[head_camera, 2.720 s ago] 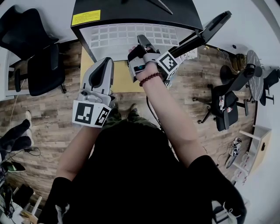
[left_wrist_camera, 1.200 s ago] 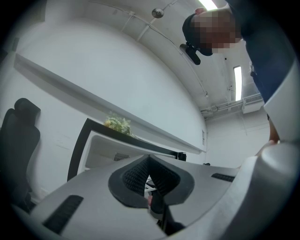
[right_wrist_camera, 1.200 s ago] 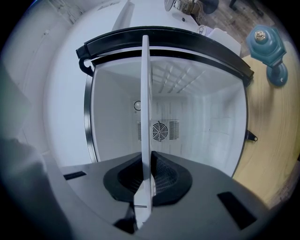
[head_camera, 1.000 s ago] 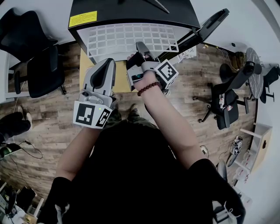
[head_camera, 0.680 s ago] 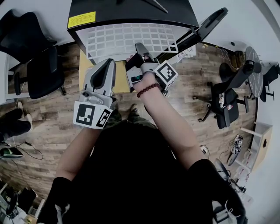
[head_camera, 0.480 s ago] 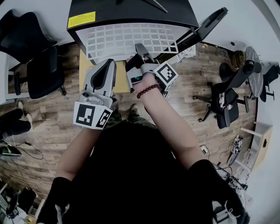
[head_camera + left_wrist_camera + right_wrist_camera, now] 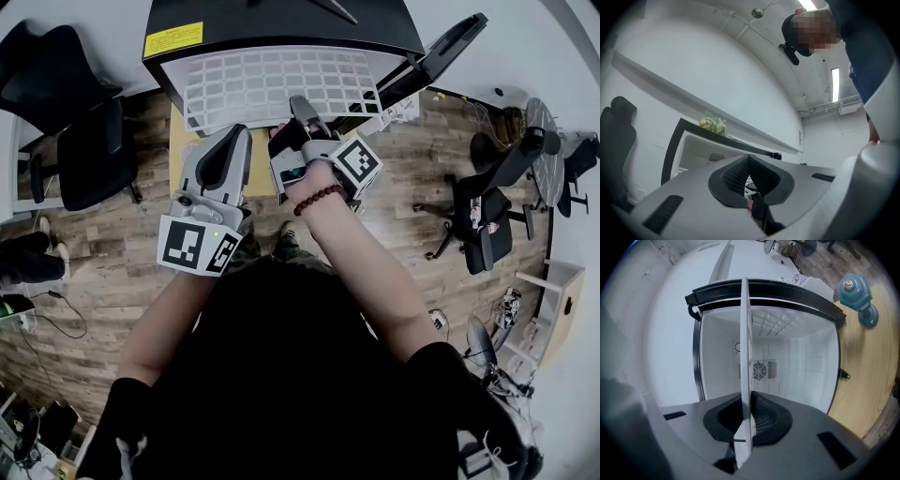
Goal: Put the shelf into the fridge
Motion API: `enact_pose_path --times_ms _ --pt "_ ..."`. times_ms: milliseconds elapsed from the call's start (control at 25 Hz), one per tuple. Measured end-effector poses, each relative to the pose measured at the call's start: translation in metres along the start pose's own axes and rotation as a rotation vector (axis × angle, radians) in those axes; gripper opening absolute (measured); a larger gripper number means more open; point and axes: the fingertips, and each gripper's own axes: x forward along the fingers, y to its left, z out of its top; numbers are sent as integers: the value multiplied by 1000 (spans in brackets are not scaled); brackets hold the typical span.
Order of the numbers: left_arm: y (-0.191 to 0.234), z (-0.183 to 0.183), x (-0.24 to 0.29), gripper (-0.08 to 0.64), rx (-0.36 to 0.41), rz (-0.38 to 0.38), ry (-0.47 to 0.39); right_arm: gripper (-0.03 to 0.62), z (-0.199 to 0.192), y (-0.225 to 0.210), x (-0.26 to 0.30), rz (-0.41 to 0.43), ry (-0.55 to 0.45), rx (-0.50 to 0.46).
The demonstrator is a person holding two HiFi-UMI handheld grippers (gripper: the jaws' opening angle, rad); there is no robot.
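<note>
The white grid shelf (image 7: pixel 281 86) lies flat in the mouth of the black fridge (image 7: pixel 281 23), and its near edge sticks out toward me. My right gripper (image 7: pixel 299 103) is shut on that near edge. In the right gripper view the shelf (image 7: pixel 746 348) shows edge-on as a thin white strip pinched in the right gripper (image 7: pixel 746 417). Behind it is the fridge's white inside with a round fan grille (image 7: pixel 758 371). My left gripper (image 7: pixel 234 133) hovers to the left of the shelf's near corner, shut on nothing. In its own view the left gripper (image 7: pixel 749 174) has its pads together.
The fridge door (image 7: pixel 441 54) stands swung open to the right. The fridge sits on a light wooden platform (image 7: pixel 255 171), with a blue knob-shaped object (image 7: pixel 855 294) on it. Black office chairs stand at the left (image 7: pixel 80 131) and the right (image 7: pixel 487 230) on the wood floor.
More of the shelf's grid shows in front of the fridge than in the earliest frame. Over the last second the right gripper and shelf barely shift. The left gripper stays put.
</note>
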Motion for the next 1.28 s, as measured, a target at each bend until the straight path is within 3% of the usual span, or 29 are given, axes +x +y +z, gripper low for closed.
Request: enact_pose_path --times_ms 320,840,1280 --pt "-12 -1 -9 18 7 -13 -7 34 -8 -3 -32 4 -2 -10" --pt "-17 -1 -5 18 7 -25 -4 35 -9 1 -39 -16 23 -26" --pt "-32 0 -5 18 4 -75 -15 37 -15 5 -58 -36 39 -99"
